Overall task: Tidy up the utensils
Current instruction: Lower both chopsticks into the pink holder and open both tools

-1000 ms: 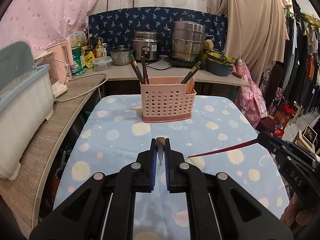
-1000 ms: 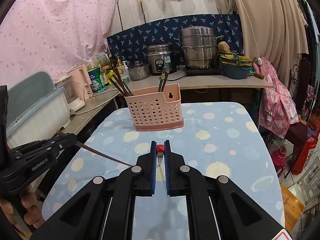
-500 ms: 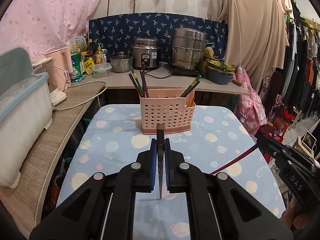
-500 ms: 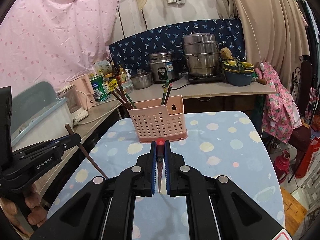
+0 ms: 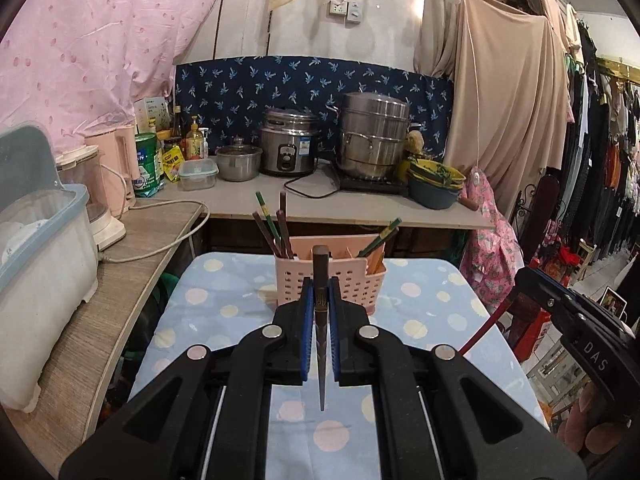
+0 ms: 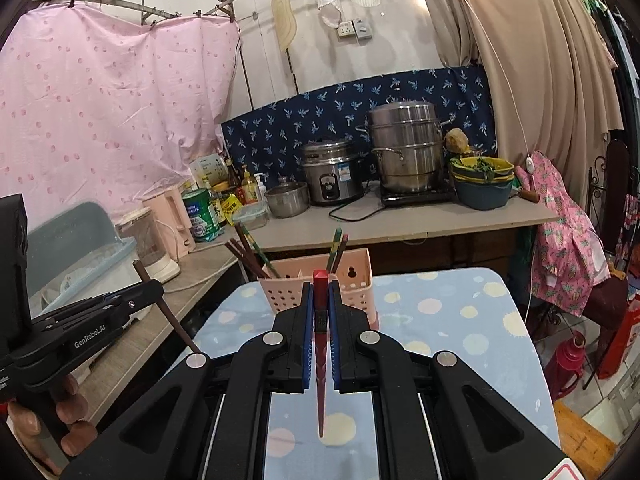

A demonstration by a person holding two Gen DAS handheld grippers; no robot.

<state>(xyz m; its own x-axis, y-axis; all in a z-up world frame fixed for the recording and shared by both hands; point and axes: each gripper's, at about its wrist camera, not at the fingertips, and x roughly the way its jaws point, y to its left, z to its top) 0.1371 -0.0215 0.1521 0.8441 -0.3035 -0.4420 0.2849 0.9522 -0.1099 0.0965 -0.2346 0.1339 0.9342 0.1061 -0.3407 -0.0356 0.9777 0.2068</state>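
Note:
My left gripper (image 5: 320, 292) is shut on a dark brown chopstick (image 5: 320, 344) that hangs tip-down above the table. My right gripper (image 6: 320, 294) is shut on a red chopstick (image 6: 320, 360), also tip-down. A pink perforated utensil basket (image 5: 352, 284) stands ahead on the dotted blue tablecloth (image 5: 224, 308), with several dark and green chopsticks (image 5: 276, 228) leaning in its compartments. In the right wrist view the basket (image 6: 356, 280) lies just beyond the fingers, and the left gripper (image 6: 132, 304) shows at the left with its brown chopstick (image 6: 168, 312). The red chopstick (image 5: 484, 328) shows at the right of the left wrist view.
A wooden counter (image 5: 132, 280) runs along the left with a white dish box (image 5: 40, 264) and a pink kettle (image 5: 116, 168). On the back counter stand a rice cooker (image 5: 288, 148), a steel steamer pot (image 5: 374, 136) and stacked bowls (image 5: 436, 180). Clothes (image 5: 600, 160) hang at the right.
Both grippers have risen from the table with their chopsticks, which swung from lying flat to hanging tip-down. The basket now sits lower and closer to the fingertips in both views.

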